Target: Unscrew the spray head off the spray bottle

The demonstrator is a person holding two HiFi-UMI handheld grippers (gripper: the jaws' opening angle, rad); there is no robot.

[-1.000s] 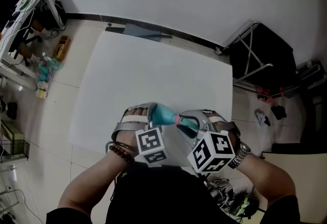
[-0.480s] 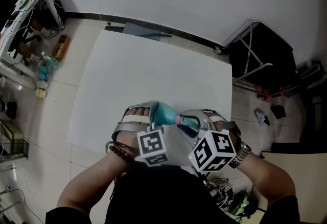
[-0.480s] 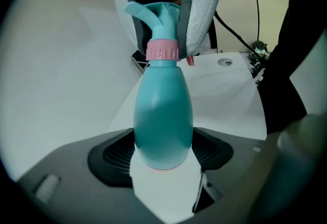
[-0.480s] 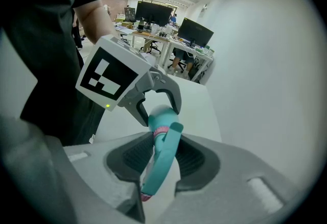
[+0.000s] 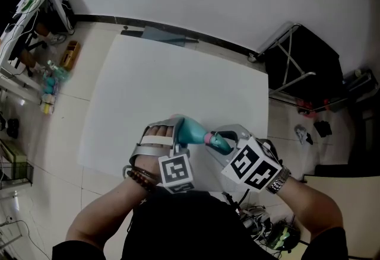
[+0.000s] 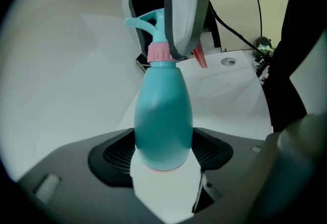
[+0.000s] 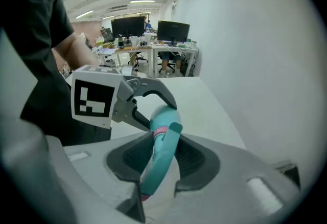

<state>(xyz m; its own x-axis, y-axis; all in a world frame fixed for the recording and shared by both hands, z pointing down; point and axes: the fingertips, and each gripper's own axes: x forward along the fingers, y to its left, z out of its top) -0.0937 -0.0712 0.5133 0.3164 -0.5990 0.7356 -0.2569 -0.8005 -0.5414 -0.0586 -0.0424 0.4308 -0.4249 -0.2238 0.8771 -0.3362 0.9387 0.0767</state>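
Both claws are on the job here! The left claw (image 6: 162, 152) is clamped on the spray bottle (image 6: 163, 115). The teal body sits square between its 2 dark ribbed pads (image 6: 116, 154), base nearest the claw and neck pointing straight away from it.

Out beyond that neck comes the pink collar (image 6: 159, 52), and just past it the spray head (image 6: 147, 19), where the right claw's grey finger crosses in front.

Over to the right claw (image 7: 161, 159): its jaws are closed on the teal spray head, which runs lengthwise through the gap with a pad pressing each side. Straight ahead of this claw the rounded bottle body rises, and beyond that the left claw's marker cube (image 7: 94, 96) faces back.

From the head view, the 2 claws meet nose to nose with the bottle bridging them, the left on the body and the right on the head. The right claw's marker cube (image 5: 252, 164) is tipped over at an angle. All of it hangs over the near edge of the white counter (image 5: 178, 81).
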